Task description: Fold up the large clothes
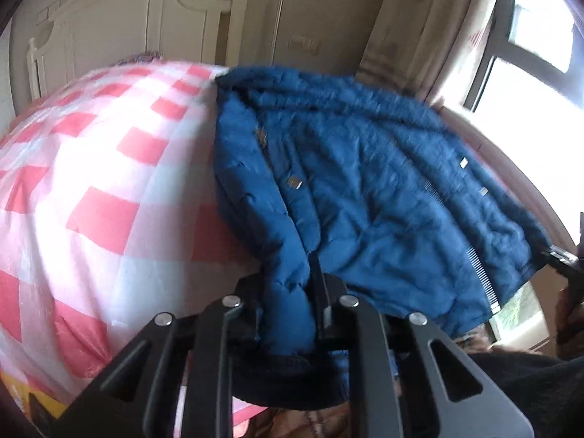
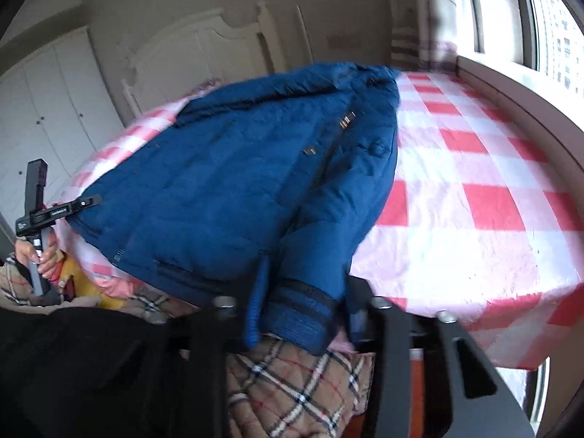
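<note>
A blue puffer jacket (image 1: 365,182) lies front up on a bed covered by a red-and-white checked sheet (image 1: 109,182). My left gripper (image 1: 288,310) is shut on a bunched blue fold at the near edge, just above a dark cuff (image 1: 284,376) that hangs below the fingers. In the right wrist view the jacket (image 2: 237,182) fills the middle, and my right gripper (image 2: 297,314) is shut on a ribbed cuff with dark stripes (image 2: 303,310). The other gripper (image 2: 54,211) shows at the far left in a hand (image 2: 36,255), its tip at the jacket's edge.
A white headboard (image 1: 146,11) stands at the far end of the bed, with a white wardrobe (image 2: 47,109) beside it. A window (image 1: 529,54) and its sill (image 2: 511,84) run along the right side. A plaid quilted cloth (image 2: 292,383) lies below the bed's near edge.
</note>
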`<state>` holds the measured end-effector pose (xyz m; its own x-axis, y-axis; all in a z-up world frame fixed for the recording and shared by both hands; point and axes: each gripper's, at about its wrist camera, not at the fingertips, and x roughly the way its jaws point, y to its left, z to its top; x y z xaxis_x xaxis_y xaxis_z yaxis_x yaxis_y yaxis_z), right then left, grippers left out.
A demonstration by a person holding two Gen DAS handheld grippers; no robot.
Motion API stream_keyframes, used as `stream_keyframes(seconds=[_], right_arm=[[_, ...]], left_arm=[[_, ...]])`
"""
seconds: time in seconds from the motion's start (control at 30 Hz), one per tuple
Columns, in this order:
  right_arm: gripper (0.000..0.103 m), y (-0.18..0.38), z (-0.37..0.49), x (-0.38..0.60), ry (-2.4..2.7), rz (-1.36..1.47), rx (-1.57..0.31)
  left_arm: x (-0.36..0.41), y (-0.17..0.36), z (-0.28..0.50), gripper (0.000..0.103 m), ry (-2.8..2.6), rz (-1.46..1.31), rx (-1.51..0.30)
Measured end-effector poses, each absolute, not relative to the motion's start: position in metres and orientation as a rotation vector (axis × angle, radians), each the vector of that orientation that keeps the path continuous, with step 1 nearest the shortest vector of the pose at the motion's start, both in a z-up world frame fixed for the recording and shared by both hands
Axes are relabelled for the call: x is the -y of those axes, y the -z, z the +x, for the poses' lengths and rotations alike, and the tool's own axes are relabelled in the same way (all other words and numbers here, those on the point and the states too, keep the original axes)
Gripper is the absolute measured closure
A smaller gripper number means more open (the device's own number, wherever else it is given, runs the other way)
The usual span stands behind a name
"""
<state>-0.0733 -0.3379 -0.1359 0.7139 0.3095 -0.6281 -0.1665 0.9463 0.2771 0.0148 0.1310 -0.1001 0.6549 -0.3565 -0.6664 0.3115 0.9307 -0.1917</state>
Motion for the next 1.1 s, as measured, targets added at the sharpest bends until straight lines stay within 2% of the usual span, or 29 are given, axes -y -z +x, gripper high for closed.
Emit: stream_keyframes(seconds=[0.03, 0.13, 0.37, 0.53, 0.63, 0.7, 0.8, 0.83, 0.9, 0.93, 0.97, 1.0, 1.03, 1.1], right_arm=[[0.075, 0.133, -0.075, 0.340, -0.275, 0.226, -0.711], [0.078, 0.113, -0.090, 0.350, -0.333, 0.309, -0.616], [0.079, 0.031, -0.155, 0.359, -0.451, 0.294, -0.362], [0.079, -0.027, -0.163, 0.364, -0.465, 0.295, -0.189], [0.079, -0.053, -0.118, 0.361, -0.431, 0.268, -0.194], [0.079, -0.059, -0.059, 0.361, -0.395, 0.290, -0.264], [0.079, -0.048, 0.028, 0.366, -0.308, 0.331, -0.378], [0.078, -0.038, 0.057, 0.370, -0.293, 0.373, -0.417], [0.074, -0.011, 0.106, 0.384, -0.243, 0.458, -0.485], [0.067, 0.005, 0.126, 0.387, -0.227, 0.494, -0.534], [0.047, 0.021, 0.143, 0.393, -0.220, 0.530, -0.588], [0.031, 0.035, 0.155, 0.397, -0.219, 0.569, -0.633], [0.007, 0.052, 0.165, 0.405, -0.205, 0.621, -0.685], [0.006, 0.069, 0.166, 0.428, -0.199, 0.688, -0.647]], left_arm=[[-0.135, 0.095, 0.012, 0.087, 0.391, -0.089, -0.747], [-0.155, 0.074, -0.001, 0.088, 0.440, -0.216, -0.673], [-0.208, 0.012, -0.058, 0.088, 0.599, -0.420, -0.437], [-0.231, -0.030, -0.058, 0.087, 0.731, -0.566, -0.275], [-0.223, -0.055, -0.016, 0.086, 0.730, -0.574, -0.294], [-0.211, -0.063, 0.028, 0.086, 0.688, -0.550, -0.351], [-0.196, -0.051, 0.117, 0.085, 0.589, -0.581, -0.494], [-0.195, -0.043, 0.138, 0.082, 0.557, -0.594, -0.538], [-0.195, -0.009, 0.191, 0.078, 0.495, -0.683, -0.666], [-0.196, 0.013, 0.216, 0.072, 0.456, -0.740, -0.743], [-0.199, 0.026, 0.227, 0.051, 0.429, -0.765, -0.784], [-0.205, 0.044, 0.241, 0.036, 0.360, -0.789, -0.818], [-0.215, 0.054, 0.246, 0.024, 0.298, -0.800, -0.801], [-0.233, 0.064, 0.252, 0.022, 0.244, -0.795, -0.768]])
